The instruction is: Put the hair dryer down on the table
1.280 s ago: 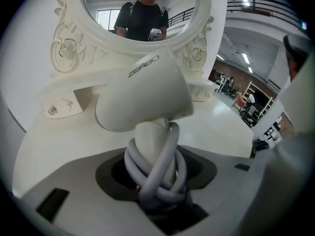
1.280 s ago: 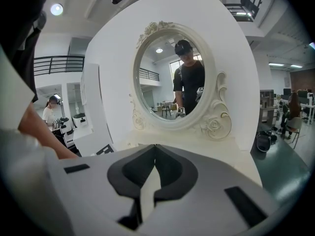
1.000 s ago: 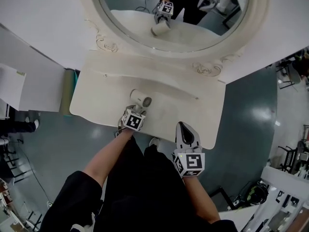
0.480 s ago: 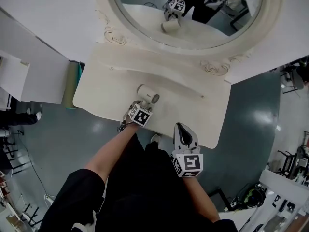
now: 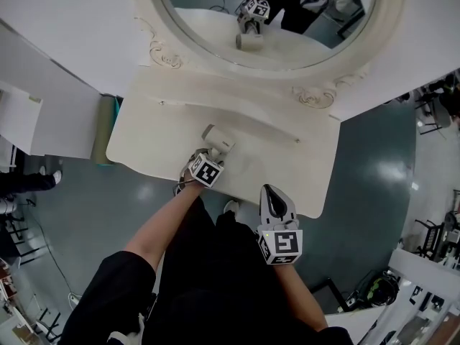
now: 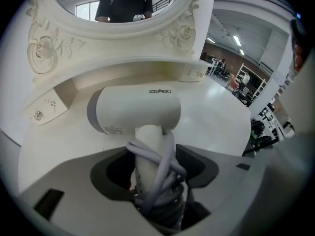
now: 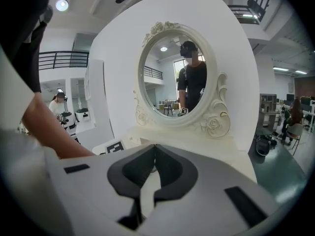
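Note:
A white hair dryer point(image 5: 218, 139) lies on the cream dressing table point(image 5: 280, 160), with its body point(image 6: 133, 109) pointing left under the mirror shelf. Its handle, wrapped in a grey cord point(image 6: 160, 173), stands between the jaws of my left gripper point(image 5: 210, 157) point(image 6: 150, 154). Those jaws are opening, and a gap shows on the handle's left side. My right gripper point(image 5: 272, 191) point(image 7: 155, 149) hovers at the table's front edge, shut and empty.
An oval mirror point(image 5: 287, 20) in an ornate cream frame stands at the back of the table and reflects both grippers. A white wall panel point(image 5: 57, 49) runs along the left. Grey floor point(image 5: 374, 164) lies to the right of the table.
The dryer's body has tipped down flat onto the table, so its nozzle end no longer faces up. My left gripper stays at its handle. The right gripper has hardly moved.

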